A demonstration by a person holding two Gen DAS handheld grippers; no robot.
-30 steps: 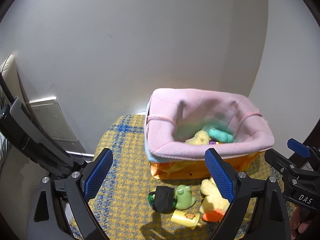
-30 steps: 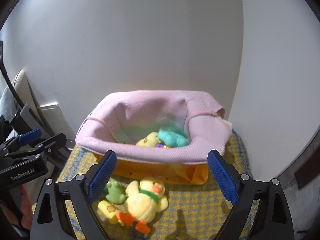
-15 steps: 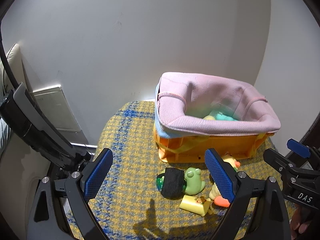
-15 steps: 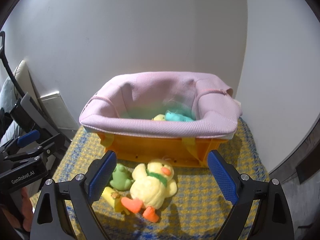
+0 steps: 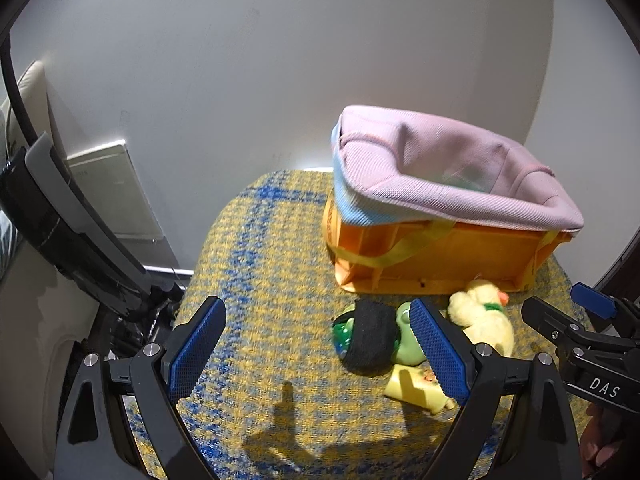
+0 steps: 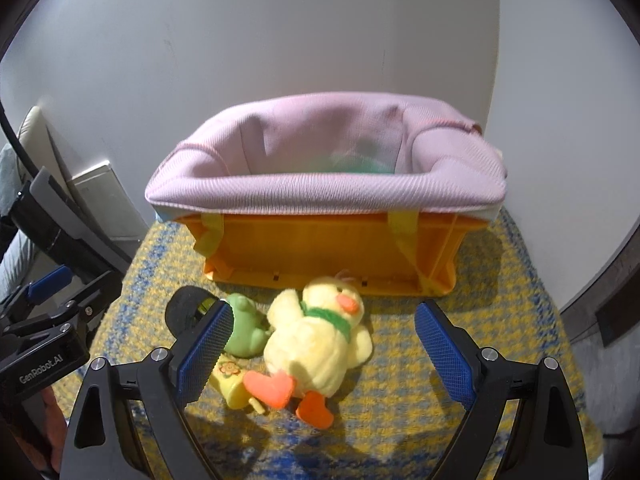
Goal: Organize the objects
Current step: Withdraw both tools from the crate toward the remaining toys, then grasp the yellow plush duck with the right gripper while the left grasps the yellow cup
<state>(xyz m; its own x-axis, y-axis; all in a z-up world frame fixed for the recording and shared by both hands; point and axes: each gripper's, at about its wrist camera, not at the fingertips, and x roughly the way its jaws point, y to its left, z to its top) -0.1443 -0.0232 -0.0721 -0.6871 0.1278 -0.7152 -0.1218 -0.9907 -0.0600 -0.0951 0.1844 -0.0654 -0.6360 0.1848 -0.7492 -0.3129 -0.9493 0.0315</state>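
Observation:
An orange basket (image 6: 320, 256) with a pink cloth liner (image 6: 320, 196) stands at the back of a yellow-and-blue woven surface; it also shows in the left wrist view (image 5: 440, 256). In front of it lie a yellow plush duck (image 6: 316, 344) (image 5: 484, 316), a green frog toy (image 6: 244, 332) (image 5: 408, 344), a black-wrapped green object (image 5: 368, 340) (image 6: 188, 308) and a small yellow toy (image 5: 416, 390) (image 6: 232, 384). My right gripper (image 6: 320, 352) is open over the duck. My left gripper (image 5: 316, 352) is open, left of the toys.
The woven surface (image 5: 260, 280) is rounded and ends at a white wall behind. A black and grey stand (image 5: 72, 236) and a white panel (image 5: 116, 192) sit to the left. Teal toys (image 6: 360, 164) lie blurred inside the basket.
Both grippers have pulled back and lowered, so the basket sits farther away and the toys in front show fully. Both stay open.

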